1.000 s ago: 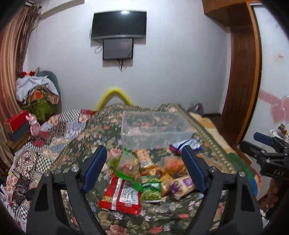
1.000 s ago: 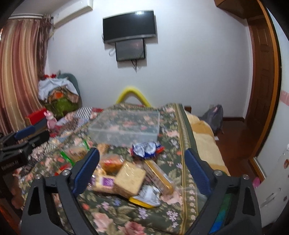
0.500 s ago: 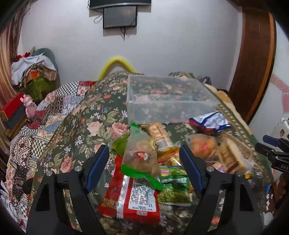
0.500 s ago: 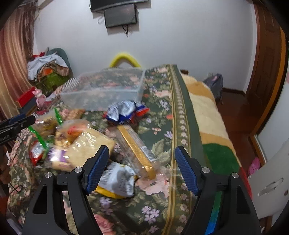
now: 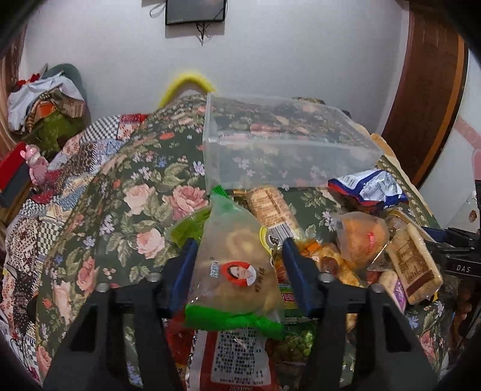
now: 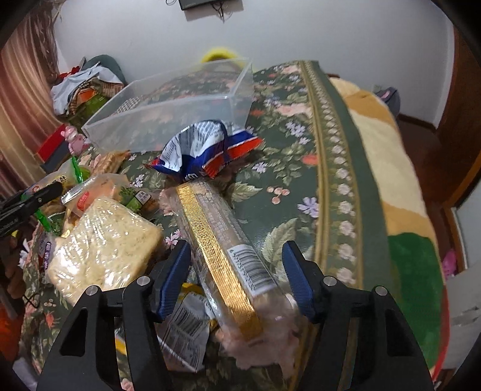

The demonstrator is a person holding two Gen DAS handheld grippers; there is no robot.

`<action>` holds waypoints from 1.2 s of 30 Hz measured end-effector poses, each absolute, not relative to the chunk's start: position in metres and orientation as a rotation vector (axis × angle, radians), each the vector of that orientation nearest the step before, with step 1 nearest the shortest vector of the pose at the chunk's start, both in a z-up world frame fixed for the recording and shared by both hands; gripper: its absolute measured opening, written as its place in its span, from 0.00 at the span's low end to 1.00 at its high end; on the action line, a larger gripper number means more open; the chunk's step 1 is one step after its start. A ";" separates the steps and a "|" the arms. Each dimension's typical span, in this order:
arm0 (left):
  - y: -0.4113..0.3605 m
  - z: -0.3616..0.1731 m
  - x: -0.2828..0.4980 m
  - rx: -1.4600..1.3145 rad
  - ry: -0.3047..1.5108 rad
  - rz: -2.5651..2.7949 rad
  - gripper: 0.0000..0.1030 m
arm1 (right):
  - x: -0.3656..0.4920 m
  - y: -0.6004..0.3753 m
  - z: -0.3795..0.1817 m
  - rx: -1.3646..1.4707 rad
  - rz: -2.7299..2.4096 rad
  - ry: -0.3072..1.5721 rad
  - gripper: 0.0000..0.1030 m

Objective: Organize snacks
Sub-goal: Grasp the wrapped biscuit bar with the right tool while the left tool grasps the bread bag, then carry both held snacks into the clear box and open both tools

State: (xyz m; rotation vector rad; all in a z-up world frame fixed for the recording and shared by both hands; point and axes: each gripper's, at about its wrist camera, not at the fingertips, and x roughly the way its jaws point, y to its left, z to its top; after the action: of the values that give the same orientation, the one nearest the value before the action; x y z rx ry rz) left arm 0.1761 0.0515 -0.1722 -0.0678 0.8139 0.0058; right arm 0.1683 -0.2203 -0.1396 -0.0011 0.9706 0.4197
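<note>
Left wrist view: left tongs [image 5: 240, 258] sit wide open around the green-edged snack bag [image 5: 236, 270], not squeezing yet, clear bin [image 5: 288, 168] just behind the pile on the bed. Right wrist view: right tongs [image 6: 237, 264] also open, straddling the gold cracker pack [image 6: 222, 255]. Grabbing step I'd say; next, close and lift binward.

A white wall [image 5: 285, 54] backs the room, a dark screen [image 5: 195, 12] mounted high on it. A brown wooden door frame [image 5: 427, 99] stands at right. The bed [image 5: 126, 168] wears a floral cover; striped curtains [image 6: 21, 99] hang left, beside heaped clothes [image 5: 39, 99].
</note>
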 end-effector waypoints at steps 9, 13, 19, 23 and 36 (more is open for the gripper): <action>0.049 -0.174 0.175 -0.052 0.799 0.009 0.44 | 0.164 -0.215 -0.141 -0.003 0.463 0.956 0.42; 0.052 -0.168 0.171 -0.060 0.791 0.011 0.43 | 0.163 -0.214 -0.135 -0.035 0.438 0.935 0.36; 0.056 -0.150 0.162 -0.065 0.757 0.024 0.43 | 0.163 -0.223 -0.126 -0.034 0.411 0.922 0.33; 0.057 -0.135 0.154 -0.063 0.725 0.034 0.43 | 0.158 -0.230 -0.119 -0.028 0.386 0.907 0.33; 0.056 -0.090 0.152 -0.047 0.636 0.027 0.43 | 0.155 -0.227 -0.067 -0.022 0.352 0.753 0.33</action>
State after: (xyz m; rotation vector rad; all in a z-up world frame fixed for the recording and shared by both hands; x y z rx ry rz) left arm 0.1521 0.0556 -0.0899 -0.0469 0.6362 0.0275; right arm 0.1550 -0.2266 -0.0668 -0.0217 0.7527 0.3525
